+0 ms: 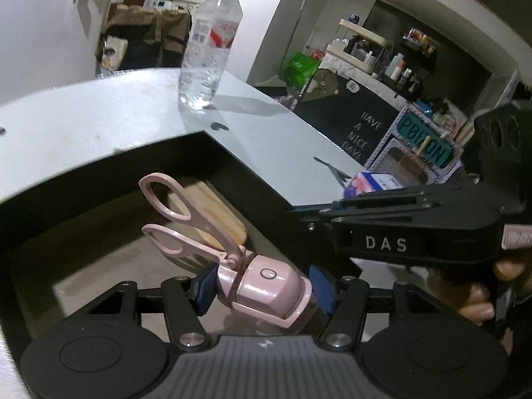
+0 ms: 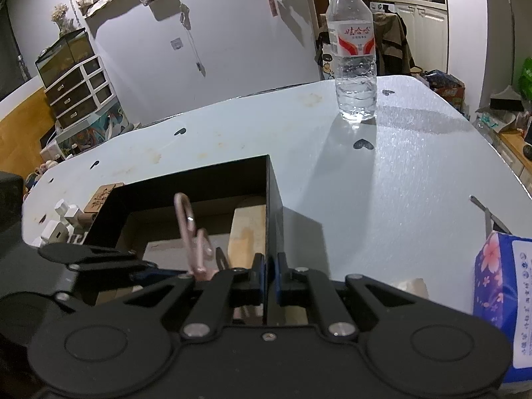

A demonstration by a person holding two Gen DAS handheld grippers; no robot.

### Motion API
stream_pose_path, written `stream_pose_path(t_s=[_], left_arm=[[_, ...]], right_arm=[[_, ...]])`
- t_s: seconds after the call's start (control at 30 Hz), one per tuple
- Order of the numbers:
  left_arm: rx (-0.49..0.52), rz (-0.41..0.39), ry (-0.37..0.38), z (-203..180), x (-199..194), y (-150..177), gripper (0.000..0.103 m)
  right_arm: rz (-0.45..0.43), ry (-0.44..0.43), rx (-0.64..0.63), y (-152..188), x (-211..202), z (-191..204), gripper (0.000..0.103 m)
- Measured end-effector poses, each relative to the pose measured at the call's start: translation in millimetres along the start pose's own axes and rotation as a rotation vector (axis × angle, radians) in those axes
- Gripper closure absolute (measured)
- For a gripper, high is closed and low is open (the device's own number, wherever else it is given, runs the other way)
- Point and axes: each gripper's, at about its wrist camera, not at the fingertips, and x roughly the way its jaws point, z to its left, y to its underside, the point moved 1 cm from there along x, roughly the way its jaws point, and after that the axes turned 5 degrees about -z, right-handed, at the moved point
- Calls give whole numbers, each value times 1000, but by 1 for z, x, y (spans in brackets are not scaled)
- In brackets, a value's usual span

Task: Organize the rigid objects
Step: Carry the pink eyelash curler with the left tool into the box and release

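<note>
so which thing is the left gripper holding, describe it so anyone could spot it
Find the black open box on the pale table. Over it, the left gripper is shut on a pink eyelash curler. Its scissor-style loop handles set it apart from the wooden block underneath.

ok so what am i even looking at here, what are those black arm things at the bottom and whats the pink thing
No robot here: a person carries a hand-held pair of tongs in each hand, each with a camera looking along its fingers.

The left camera's picture shows the left tongs closed on a pink scissor-handled tool, held over an open black box with a wooden piece inside. The black device at its right is the other tool, in a hand.

The right camera's picture shows the right tongs shut on that box's side wall.

On the pale table: a water bottle and a tissue pack.
</note>
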Motion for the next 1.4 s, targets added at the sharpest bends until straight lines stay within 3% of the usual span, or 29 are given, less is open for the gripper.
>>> stream_pose_path(t_s=[0.2, 0.3, 0.37, 1.0, 1.4], left_arm=[[-83, 23, 19, 4, 10, 2, 40], [-87, 19, 15, 4, 9, 1, 22], [-95, 11, 13, 6, 5, 0, 16], [-16, -33, -52, -8, -29, 2, 10], [54, -144, -171, -15, -84, 12, 0]], right_arm=[[2, -3, 10, 0, 1, -2, 96], [2, -4, 10, 0, 1, -1, 96], [2, -3, 11, 0, 1, -1, 96], [3, 0, 12, 0, 1, -2, 96], [-1, 15, 2, 2, 0, 0, 96]])
